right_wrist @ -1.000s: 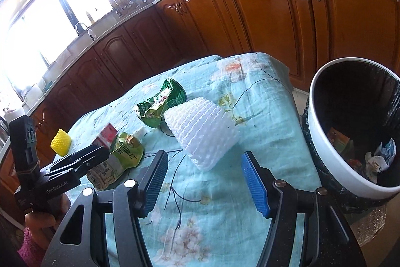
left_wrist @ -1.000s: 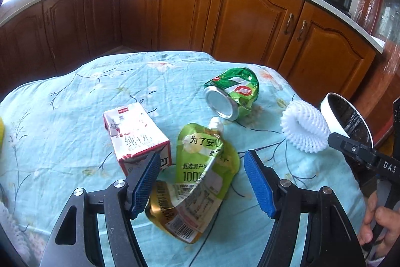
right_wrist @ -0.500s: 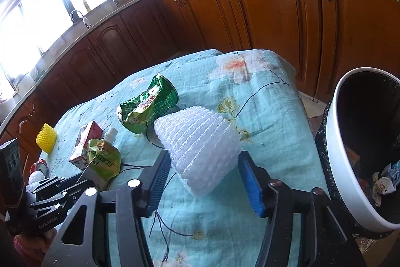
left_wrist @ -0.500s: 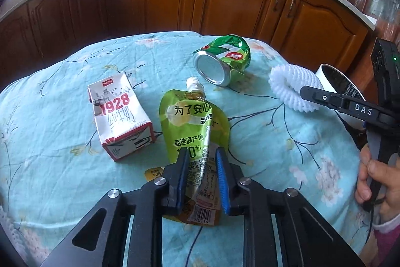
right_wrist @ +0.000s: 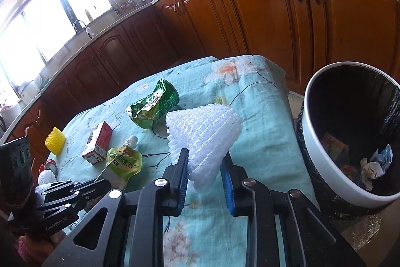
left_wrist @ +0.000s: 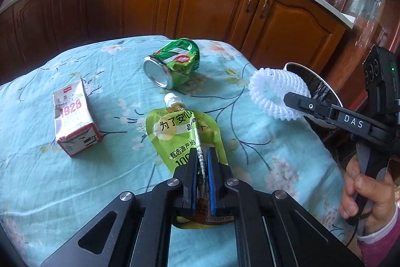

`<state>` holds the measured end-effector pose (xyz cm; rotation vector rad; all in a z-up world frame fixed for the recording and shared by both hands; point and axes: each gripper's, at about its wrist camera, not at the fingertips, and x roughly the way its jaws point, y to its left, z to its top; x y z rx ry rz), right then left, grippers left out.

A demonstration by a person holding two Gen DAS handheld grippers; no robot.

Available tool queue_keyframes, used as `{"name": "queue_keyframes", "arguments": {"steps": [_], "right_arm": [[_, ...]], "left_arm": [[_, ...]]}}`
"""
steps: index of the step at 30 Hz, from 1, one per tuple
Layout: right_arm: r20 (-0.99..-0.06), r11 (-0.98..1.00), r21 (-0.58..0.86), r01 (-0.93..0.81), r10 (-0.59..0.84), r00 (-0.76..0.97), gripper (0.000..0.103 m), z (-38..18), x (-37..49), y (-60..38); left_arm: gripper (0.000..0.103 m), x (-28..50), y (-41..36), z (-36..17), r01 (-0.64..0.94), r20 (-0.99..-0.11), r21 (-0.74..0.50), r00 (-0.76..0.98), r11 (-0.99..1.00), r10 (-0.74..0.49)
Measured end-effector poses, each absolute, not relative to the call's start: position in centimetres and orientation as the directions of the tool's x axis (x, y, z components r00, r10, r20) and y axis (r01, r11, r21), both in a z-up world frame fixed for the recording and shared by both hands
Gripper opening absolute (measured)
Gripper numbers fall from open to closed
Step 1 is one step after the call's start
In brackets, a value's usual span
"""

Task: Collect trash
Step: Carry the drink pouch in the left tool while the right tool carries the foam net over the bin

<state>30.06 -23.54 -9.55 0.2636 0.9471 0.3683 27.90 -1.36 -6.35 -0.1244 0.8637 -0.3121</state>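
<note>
left gripper (left_wrist: 200, 162) clamps pouch (left_wrist: 185, 134) | right gripper (right_wrist: 205, 164) squeezes foam net (right_wrist: 202, 134) | carton (left_wrist: 73, 119) "1928"

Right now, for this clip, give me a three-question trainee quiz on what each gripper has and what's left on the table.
1. True or false: the left gripper is shut on the green pouch.
2. What does the right gripper grip? A) crushed can B) white foam net C) milk carton
3. Fill in: the bin stands off the table's ___ side in the right wrist view.

Key: 1 true; 2 B, the white foam net; 3 right.
</note>
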Motion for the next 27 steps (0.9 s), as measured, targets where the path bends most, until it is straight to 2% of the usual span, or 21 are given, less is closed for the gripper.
{"name": "queue_keyframes", "arguments": {"steps": [27], "right_arm": [[-0.704, 0.918, 0.395, -0.029, 0.322, 0.633, 0.025, -6.6, 24.5, -34.0]], "left_arm": [[0.005, 28.5, -11.5, -3.7, 0.393, -0.663, -0.234, 0.605, 0.889, -0.442]]}}
